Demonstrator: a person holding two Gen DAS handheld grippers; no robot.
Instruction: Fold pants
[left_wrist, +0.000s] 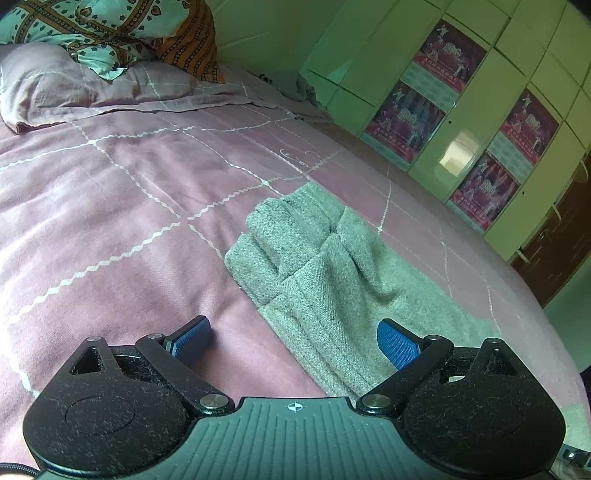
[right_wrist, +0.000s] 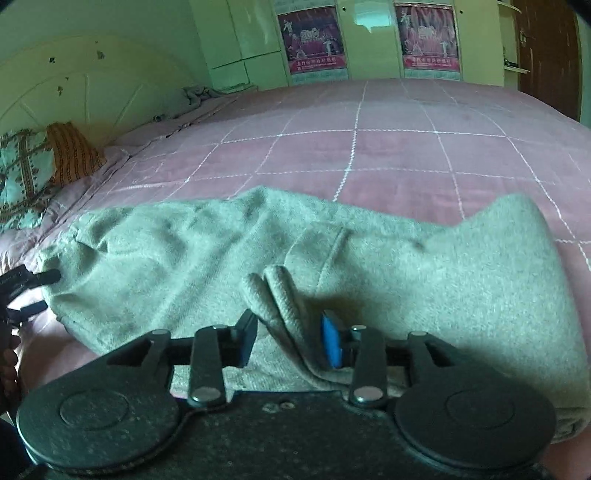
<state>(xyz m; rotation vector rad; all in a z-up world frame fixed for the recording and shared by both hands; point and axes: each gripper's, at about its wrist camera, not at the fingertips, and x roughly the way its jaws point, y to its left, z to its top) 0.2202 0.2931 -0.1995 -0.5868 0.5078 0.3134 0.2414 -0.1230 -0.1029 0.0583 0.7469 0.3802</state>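
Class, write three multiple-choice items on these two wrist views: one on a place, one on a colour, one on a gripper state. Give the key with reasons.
1. Where do the grey knitted pants lie?
A. on the pink checked bedspread
B. on the floor
C. in a cupboard

2. What colour are the pads on the fingers of the left gripper?
A. red
B. blue
C. white

3. What is the right gripper doing?
A. hanging open above bare bedspread
B. gripping a pillow
C. closing around a bunched fold of the pants

Key: 1 A, the bedspread shows all round the cloth. 2 B, both pads are blue. 3 C, fabric sits between its fingers.
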